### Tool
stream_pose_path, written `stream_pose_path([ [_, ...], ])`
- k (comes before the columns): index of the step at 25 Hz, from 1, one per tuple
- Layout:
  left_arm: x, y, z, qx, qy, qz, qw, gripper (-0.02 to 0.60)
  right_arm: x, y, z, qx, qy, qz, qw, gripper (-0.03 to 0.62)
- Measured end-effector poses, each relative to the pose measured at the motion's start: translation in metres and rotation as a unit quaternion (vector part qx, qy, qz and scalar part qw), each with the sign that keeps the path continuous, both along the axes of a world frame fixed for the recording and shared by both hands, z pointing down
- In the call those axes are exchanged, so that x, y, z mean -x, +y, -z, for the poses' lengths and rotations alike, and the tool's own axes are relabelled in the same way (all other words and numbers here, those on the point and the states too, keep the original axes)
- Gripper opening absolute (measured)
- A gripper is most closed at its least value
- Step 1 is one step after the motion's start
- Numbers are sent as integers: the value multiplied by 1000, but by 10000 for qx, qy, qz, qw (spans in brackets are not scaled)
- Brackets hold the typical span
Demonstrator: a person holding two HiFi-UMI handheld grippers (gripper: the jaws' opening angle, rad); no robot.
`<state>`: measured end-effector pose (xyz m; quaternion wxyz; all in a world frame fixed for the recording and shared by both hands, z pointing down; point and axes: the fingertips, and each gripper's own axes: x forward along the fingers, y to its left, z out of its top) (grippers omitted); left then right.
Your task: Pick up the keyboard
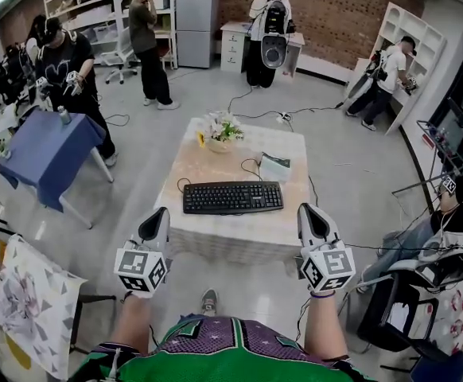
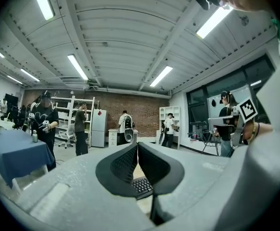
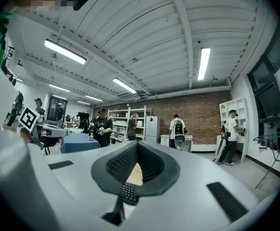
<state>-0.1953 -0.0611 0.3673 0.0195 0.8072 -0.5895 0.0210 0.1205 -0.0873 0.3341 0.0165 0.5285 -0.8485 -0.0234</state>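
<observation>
A black keyboard [image 1: 233, 196] lies flat near the front edge of a low table [image 1: 215, 233] with a pale cloth, its cable curling behind it. My left gripper [image 1: 153, 225] hangs shut in front of the table's left front corner, nothing between its tips. My right gripper [image 1: 315, 222] is shut too, off the table's right front corner. Both point level toward the table and stand short of the keyboard. In the left gripper view a strip of keyboard [image 2: 142, 185] shows below the closed tips [image 2: 137, 145]. The right gripper view shows a keyboard corner [image 3: 128, 193] under its closed tips [image 3: 137, 143].
On the table behind the keyboard stand a flower pot [image 1: 220, 131] and a green-edged booklet [image 1: 275, 166]. A blue-covered table [image 1: 44, 151] stands at the left, chairs and bags [image 1: 422, 289] at the right. Several people work around the room. Cables trail on the floor beyond the table.
</observation>
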Motion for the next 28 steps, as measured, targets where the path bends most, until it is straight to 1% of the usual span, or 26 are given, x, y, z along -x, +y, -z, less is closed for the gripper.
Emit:
stream_pose_path([
  [9,23,-72,0,29,-31,-217,9998,18,19,-60,7,-9,-2,-230,9997,0],
  [14,29,-114,4,-30,-46,-371,9993,18,22,-91,10,-51,-46,-428,9991,0],
  [18,33,-145,0,-22,-97,-484,9988,18,24,-110,5,2,-30,-613,9981,0],
  [23,32,-172,-6,37,-76,-623,9980,18,23,-128,-1,53,4,-775,9970,0],
  [28,32,-185,-14,125,-60,-664,9977,18,23,-135,-5,128,124,-857,9962,0],
])
